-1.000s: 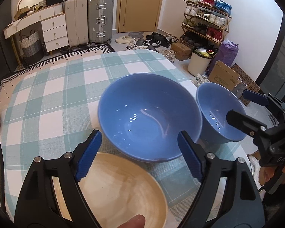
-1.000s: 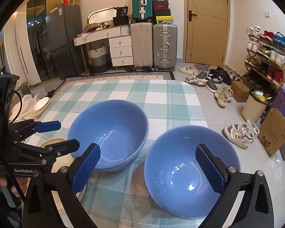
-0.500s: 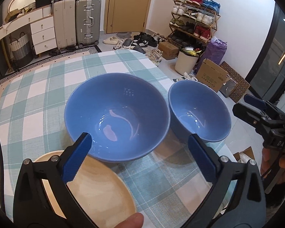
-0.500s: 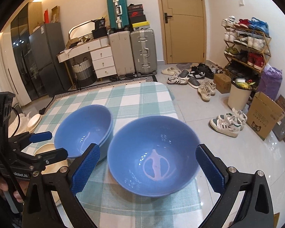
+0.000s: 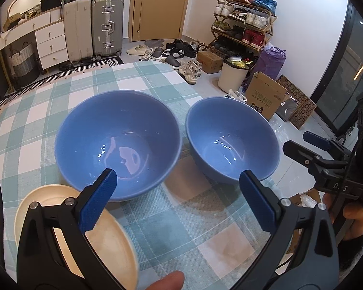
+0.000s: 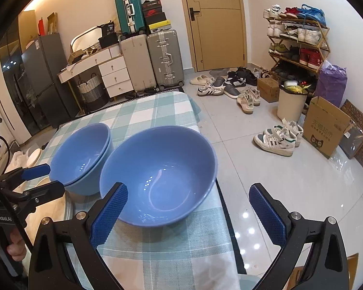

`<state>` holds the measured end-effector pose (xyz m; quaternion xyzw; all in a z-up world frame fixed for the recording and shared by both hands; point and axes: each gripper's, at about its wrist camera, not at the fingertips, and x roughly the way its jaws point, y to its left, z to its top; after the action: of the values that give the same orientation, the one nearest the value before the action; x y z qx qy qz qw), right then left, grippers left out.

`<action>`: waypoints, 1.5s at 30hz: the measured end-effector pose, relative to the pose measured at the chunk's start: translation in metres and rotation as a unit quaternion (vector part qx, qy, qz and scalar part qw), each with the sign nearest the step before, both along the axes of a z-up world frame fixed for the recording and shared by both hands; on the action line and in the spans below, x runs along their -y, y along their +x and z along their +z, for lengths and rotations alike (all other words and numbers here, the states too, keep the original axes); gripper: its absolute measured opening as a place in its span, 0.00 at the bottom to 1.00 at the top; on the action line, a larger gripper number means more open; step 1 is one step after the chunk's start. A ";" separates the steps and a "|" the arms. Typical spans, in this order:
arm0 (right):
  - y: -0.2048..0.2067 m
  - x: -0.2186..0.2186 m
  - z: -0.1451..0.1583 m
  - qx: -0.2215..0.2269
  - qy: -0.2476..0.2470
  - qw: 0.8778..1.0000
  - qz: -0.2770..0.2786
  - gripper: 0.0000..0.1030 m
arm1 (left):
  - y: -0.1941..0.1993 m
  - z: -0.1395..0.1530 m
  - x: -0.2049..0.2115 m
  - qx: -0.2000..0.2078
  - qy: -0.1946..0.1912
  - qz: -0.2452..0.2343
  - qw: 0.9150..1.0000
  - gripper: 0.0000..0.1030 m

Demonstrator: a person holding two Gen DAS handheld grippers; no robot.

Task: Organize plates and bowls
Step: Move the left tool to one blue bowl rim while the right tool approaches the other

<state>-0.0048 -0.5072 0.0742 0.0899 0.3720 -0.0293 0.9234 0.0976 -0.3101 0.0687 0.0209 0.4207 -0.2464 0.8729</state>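
We hold both grippers wide open, gripping nothing: left gripper [image 5: 177, 201] behind 2 stacked bowls [image 5: 117, 142], right gripper [image 6: 188, 213] behind 1 bowl [image 6: 158, 175].

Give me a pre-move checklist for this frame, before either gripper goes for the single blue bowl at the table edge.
1. Right gripper open wide enough for a rim: ok, fingers spread, nothing held.
2. Left gripper free: ok, open and empty.
3. Single blue bowl upright and empty: ok.
4. Its footing: not ok, it sits close to the edge of the checked tablecloth, over the floor.
5. Stacked blue bowls ready to receive it: ok, two nested, upright, top one empty.
6. Gap between the single bowl and the stack: cannot tell from the right view; the left view shows them apart.
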 end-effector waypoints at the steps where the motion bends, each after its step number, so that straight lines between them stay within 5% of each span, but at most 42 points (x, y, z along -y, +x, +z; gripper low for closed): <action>1: 0.000 0.003 -0.001 0.000 0.002 1.000 -0.002 0.99 | -0.001 -0.001 0.003 -0.003 -0.003 -0.004 1.000 0.96; 15: 0.009 0.022 -0.016 -0.011 0.022 1.000 -0.010 0.99 | -0.004 -0.009 0.041 -0.025 -0.014 -0.047 0.998 0.86; 23: 0.023 0.027 -0.028 -0.020 0.036 0.999 -0.002 0.99 | 0.003 -0.022 0.055 -0.045 -0.004 -0.047 0.998 0.68; 34: 0.039 0.029 -0.039 -0.030 0.051 0.998 0.006 0.99 | 0.017 -0.035 0.063 -0.063 -0.011 -0.043 0.997 0.58; 39: 0.046 0.028 -0.045 -0.037 0.059 0.997 0.011 0.83 | 0.024 -0.041 0.066 -0.069 -0.009 -0.041 0.997 0.55; 45: 0.053 0.028 -0.050 -0.041 0.064 0.997 0.013 0.76 | 0.029 -0.047 0.070 -0.072 -0.005 -0.040 0.997 0.52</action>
<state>0.0481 -0.5355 0.0242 0.1429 0.4115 0.0034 0.9001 0.1264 -0.3805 0.0220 0.0150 0.4801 -0.2841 0.8298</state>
